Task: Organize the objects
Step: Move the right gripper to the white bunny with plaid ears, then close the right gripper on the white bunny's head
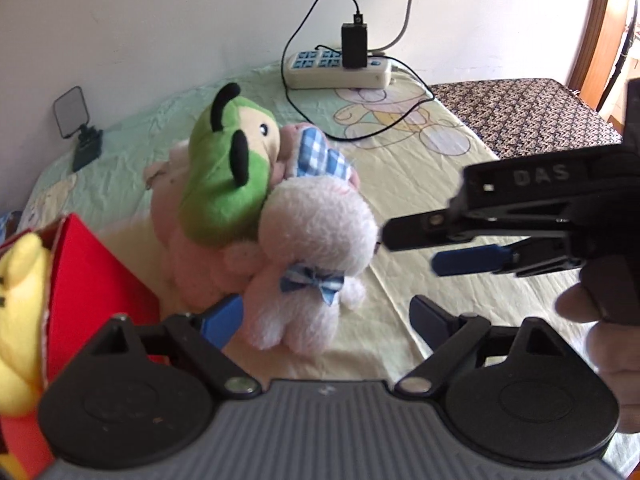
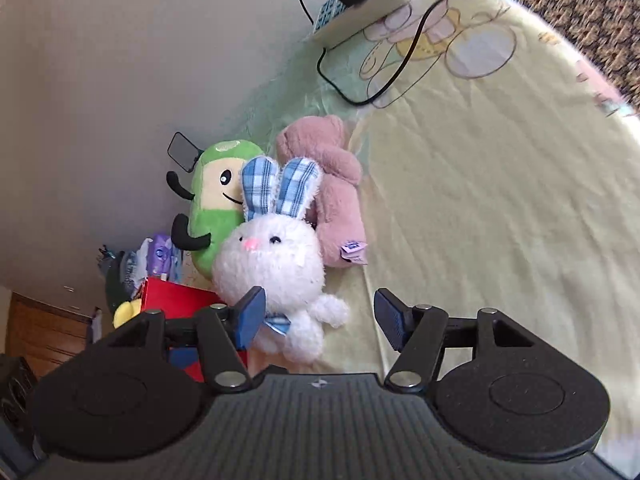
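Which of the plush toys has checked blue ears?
The white bunny, in front of the heap. The green toy and the pink toy behind it have none.

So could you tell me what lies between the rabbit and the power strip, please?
The pink plush behind the rabbit, then bare sheet crossed by a black cable before the power strip; the right wrist view shows it best.

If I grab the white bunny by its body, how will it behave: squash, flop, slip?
The white bunny looks fluffy and stuffed, so it will probably squash between the pads and feel light. Its checked ears look thin and will likely flop. It leans against the green plush and pink plush, which may shift when it lifts.
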The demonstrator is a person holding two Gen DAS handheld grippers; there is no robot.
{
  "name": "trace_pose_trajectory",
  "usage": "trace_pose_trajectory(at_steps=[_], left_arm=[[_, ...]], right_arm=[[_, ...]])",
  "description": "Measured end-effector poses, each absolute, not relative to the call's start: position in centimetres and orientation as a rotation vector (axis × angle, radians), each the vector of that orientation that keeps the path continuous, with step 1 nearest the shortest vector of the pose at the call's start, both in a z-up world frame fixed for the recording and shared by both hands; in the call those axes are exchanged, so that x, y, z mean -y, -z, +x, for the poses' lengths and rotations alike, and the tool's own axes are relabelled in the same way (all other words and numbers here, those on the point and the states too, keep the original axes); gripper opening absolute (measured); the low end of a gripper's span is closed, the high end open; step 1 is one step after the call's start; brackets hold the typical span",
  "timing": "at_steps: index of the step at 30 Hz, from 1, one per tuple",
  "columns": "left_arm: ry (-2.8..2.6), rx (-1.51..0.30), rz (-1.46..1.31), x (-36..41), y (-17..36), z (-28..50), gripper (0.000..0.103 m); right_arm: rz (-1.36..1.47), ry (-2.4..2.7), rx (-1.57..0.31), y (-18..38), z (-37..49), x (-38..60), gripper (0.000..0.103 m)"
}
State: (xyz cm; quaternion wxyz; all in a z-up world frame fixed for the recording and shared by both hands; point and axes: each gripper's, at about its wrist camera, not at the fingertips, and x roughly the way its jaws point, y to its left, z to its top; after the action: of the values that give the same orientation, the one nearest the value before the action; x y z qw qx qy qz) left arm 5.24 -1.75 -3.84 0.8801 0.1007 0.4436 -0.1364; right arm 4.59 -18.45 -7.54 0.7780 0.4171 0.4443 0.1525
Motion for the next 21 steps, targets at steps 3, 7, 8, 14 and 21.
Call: trace_pose_trajectory(at_steps=[3,7,8,14,21], left_arm=[[0.315,-0.92,0.192,1.9,4.4,6.3,0.084],[0.315,-0.929,0.177,1.8,5.3,8.0,0.077],[0.305,-0.936,0.177,1.7,5.5,8.5,0.075],[0.291,-0.97,0.132,0.7,6.2,10.2,0.071],[0.333,-0.973,0.154,1.4,5.7,8.9,0.068]], right_arm=[[0.944,-0.373,-0.957,8.3,5.9,17.7,0.064],[0.964,-0.442,-0.922,8.5,7.3,16.7,0.068],[0.967,-0.462,-0.916,8.6,7.6,16.4,0.069],[0.929,-0.552,-0.914,8.6,8.8,14.6,0.062],[0.91,-0.577,-0.935,7.9,7.4,15.5,0.055]])
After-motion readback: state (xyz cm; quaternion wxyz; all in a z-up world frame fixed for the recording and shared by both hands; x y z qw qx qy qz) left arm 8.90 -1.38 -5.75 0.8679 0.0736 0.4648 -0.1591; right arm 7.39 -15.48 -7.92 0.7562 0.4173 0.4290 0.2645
